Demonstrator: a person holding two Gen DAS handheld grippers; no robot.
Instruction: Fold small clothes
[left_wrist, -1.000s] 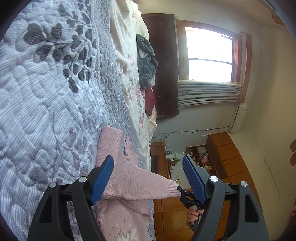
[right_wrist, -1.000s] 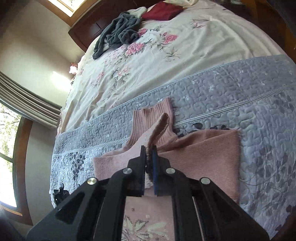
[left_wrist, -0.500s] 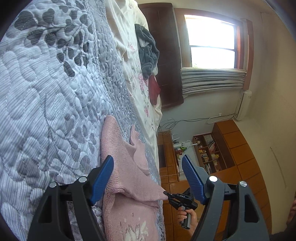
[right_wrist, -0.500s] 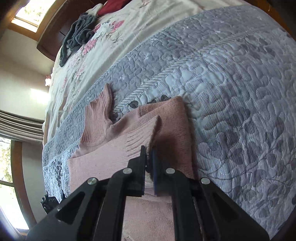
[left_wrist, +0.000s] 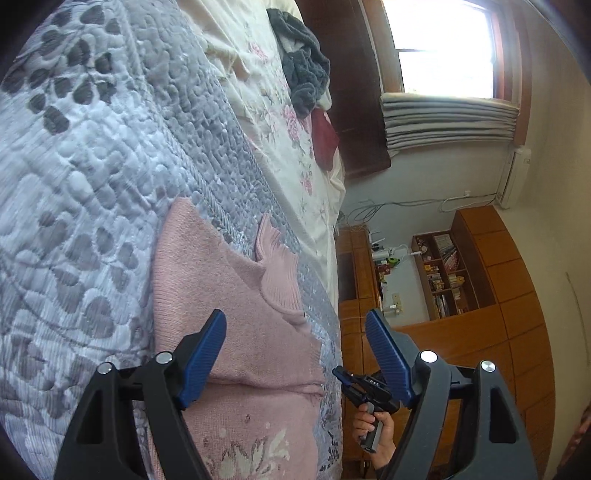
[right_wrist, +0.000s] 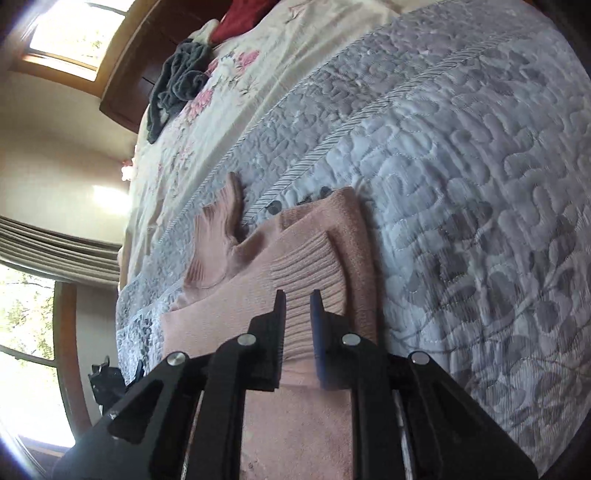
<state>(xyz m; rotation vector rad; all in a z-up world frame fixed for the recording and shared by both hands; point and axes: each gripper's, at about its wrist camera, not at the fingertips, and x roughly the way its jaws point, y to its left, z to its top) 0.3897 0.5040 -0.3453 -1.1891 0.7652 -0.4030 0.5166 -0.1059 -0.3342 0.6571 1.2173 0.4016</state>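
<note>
Sweater (left_wrist: 236, 332), pink and knitted, lies flat on the grey quilt (left_wrist: 92, 166) in the left wrist view, its ribbed collar (left_wrist: 277, 266) pointing toward the far floral sheet (left_wrist: 288, 122). The left gripper (left_wrist: 295, 332) hangs just above the garment with its blue fingers spread wide, holding nothing; the near left finger sits over the pink knit, the right one past the bed's edge. Lower right, a hand (left_wrist: 376, 424) grips the other tool.

From the right wrist view, the sweater (right_wrist: 258, 295) spreads directly beneath the right gripper (right_wrist: 297, 299), whose fingers stand slightly apart over the ribbed cuff (right_wrist: 306, 266) of a sleeve folded across the body. A dark towel (right_wrist: 177, 81) lies far off on the sheet.
</note>
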